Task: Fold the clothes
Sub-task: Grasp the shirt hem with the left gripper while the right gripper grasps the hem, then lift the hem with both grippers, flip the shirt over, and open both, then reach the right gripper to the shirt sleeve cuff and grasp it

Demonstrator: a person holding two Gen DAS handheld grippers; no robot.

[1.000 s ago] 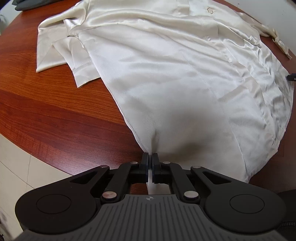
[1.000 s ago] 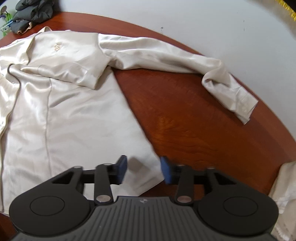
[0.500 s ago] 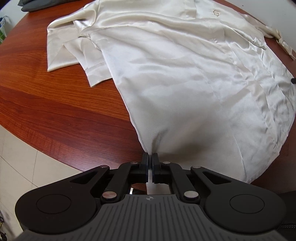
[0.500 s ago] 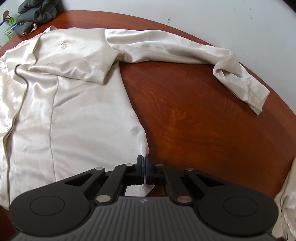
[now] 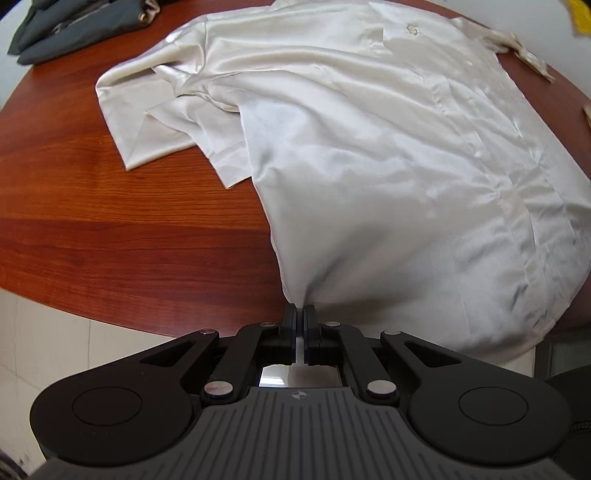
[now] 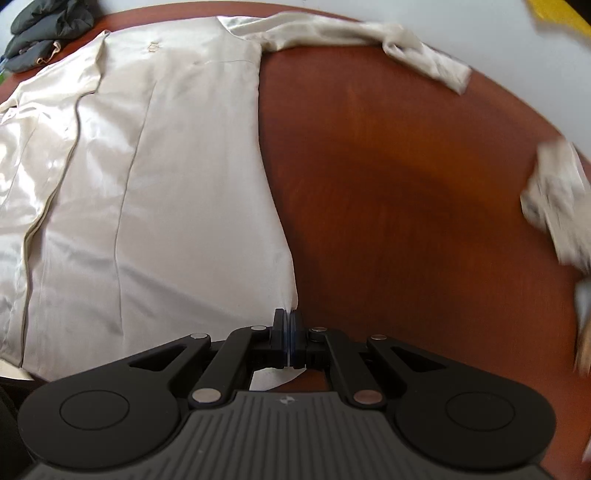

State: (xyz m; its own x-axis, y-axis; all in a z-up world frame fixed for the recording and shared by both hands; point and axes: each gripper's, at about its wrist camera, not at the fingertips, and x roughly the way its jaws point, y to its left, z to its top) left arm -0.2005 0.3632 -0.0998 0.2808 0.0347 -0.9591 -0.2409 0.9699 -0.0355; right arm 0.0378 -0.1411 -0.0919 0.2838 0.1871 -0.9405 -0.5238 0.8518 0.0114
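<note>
Right gripper (image 6: 287,317) has just been closing and is now pinching the shirt (image 6: 166,184) hem; left gripper (image 5: 300,314) is clamping the other corner. Satin's looking slippery, probably, sprawling across the table (image 5: 129,240).

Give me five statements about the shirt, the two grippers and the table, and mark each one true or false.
1. The left gripper is shut on the hem of the cream shirt. True.
2. The right gripper hangs open above bare wood. False: it is shut on the shirt's hem corner.
3. The shirt lies on a reddish wooden table. True.
4. One long sleeve stretches out across the table, away from the shirt's body. True.
5. The dark clothes lie on top of the shirt. False: they sit apart from it, at the far edge of the table.
</note>
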